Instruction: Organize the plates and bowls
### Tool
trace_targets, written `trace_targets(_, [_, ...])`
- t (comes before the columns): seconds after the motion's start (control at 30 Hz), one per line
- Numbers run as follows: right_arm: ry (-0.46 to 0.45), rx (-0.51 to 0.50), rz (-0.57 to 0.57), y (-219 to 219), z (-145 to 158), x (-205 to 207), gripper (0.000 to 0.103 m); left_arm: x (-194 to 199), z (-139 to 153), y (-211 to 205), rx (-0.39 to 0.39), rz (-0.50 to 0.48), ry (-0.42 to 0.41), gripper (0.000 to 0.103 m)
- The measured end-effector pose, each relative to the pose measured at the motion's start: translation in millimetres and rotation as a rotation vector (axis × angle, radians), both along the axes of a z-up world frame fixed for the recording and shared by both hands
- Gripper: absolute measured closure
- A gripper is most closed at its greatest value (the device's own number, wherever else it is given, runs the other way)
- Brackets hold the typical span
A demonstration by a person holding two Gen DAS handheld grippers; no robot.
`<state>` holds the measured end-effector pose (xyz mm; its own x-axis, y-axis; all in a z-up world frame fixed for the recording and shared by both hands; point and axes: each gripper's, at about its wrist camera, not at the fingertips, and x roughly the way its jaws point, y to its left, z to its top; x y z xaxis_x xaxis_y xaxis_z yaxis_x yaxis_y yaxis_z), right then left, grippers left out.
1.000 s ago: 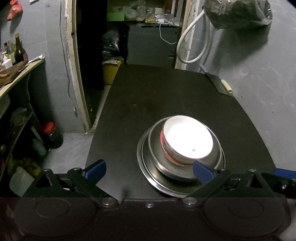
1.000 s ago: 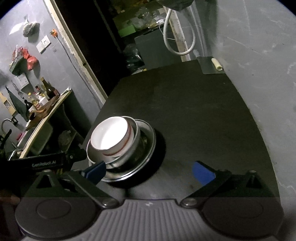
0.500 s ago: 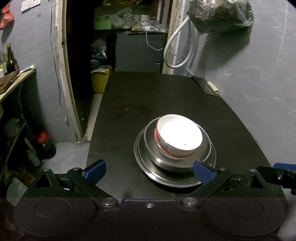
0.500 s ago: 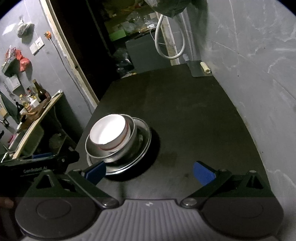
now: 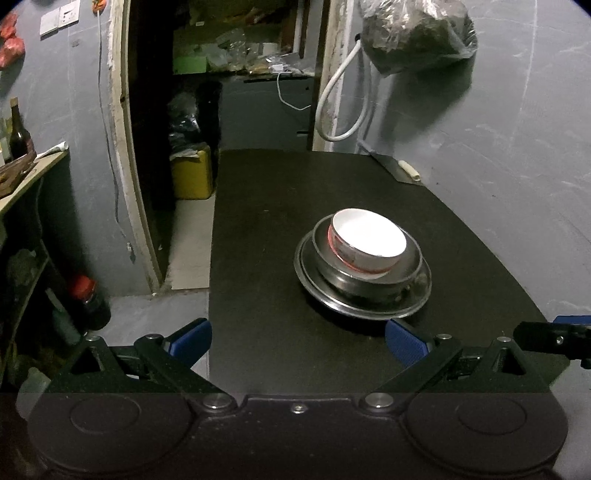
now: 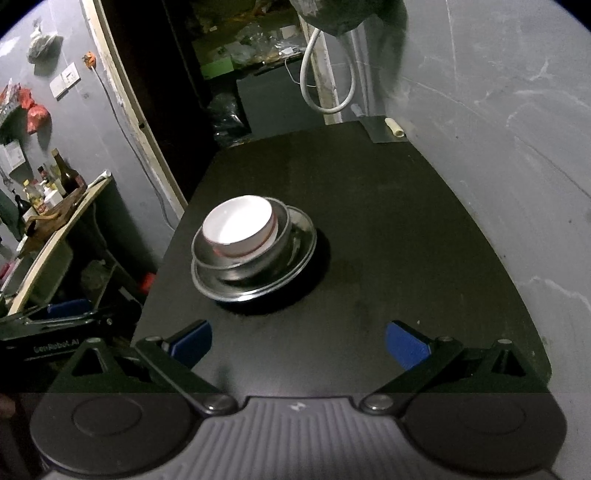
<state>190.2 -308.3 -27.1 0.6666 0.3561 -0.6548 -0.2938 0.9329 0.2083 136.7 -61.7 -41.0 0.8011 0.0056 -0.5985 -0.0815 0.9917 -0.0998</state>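
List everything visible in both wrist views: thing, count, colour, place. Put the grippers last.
white bowl: 1, white with a red band, top of the stack, nested in the metal bowl
metal bowl: 1, silver, on the metal plate
metal plate: 1, silver, bottom of the stack, on the table
table: 1, black, against the grey wall
cleaver: 1, dark blade with a pale handle, table's far right corner
hose: 1, white, looped by the door frame
bag: 1, clear plastic with dark contents, hanging on the wall
yellow container: 1, on the floor in the doorway
bottles: several, dark and pale, on the left shelf
left gripper: open, blue pads, holding nothing
right gripper: open, blue pads, holding nothing
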Motion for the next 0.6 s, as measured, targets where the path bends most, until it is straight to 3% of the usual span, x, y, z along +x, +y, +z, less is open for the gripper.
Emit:
trace_targets(0.33, [-0.09,-0.027,0.006,18.8,-0.7,-55.6,0.0,-36.8,-5.6,17.0,0.0,-0.027,-0.033,0.002])
trace_targets(0.6, [-0.086,-0.051,0.003,28.7,1.3,-69.4,0.0,-46.8,-2.9,23.9,0.004,-0.035,-0.057,0.002])
